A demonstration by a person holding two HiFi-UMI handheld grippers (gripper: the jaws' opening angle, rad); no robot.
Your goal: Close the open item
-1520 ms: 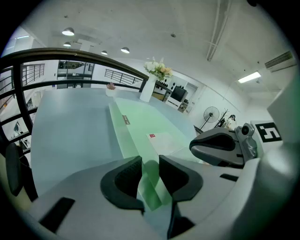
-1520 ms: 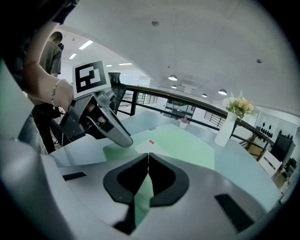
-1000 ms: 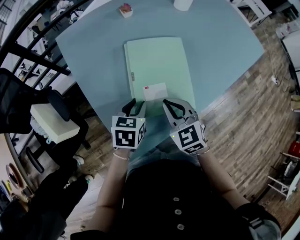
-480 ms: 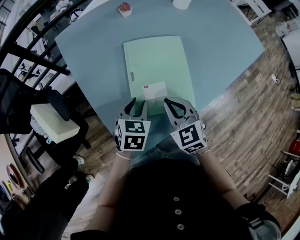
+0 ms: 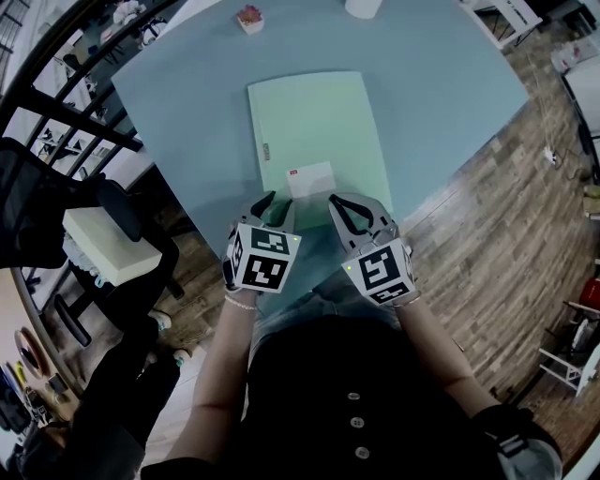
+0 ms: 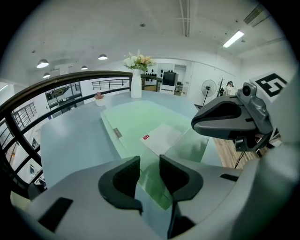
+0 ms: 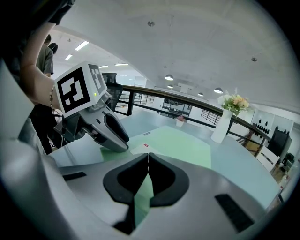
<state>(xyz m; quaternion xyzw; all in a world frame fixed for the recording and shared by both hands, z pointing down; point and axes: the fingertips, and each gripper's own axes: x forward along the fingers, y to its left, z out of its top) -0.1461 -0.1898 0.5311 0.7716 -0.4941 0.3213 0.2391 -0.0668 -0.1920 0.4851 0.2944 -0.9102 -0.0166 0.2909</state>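
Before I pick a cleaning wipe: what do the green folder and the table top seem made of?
Green folder: likely thin plastic, matte; its near flap looks translucent. Table top: smooth blue-grey laminate or painted board, with a faint sheen; which one, I cannot tell.

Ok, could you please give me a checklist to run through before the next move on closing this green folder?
1. Left gripper ready to grip: ok. Its jaws are apart, and the green folder's near edge shows in the gap without being pressed.
2. Right gripper has hold of the translucent flap: cannot tell. Its jaws are together.
3. Folder lies flat on the table: ok.
4. White card sits within the folder's outline: ok.
5. Vase and small potted plant stand clear of the folder: ok. Both are at the table's far side.
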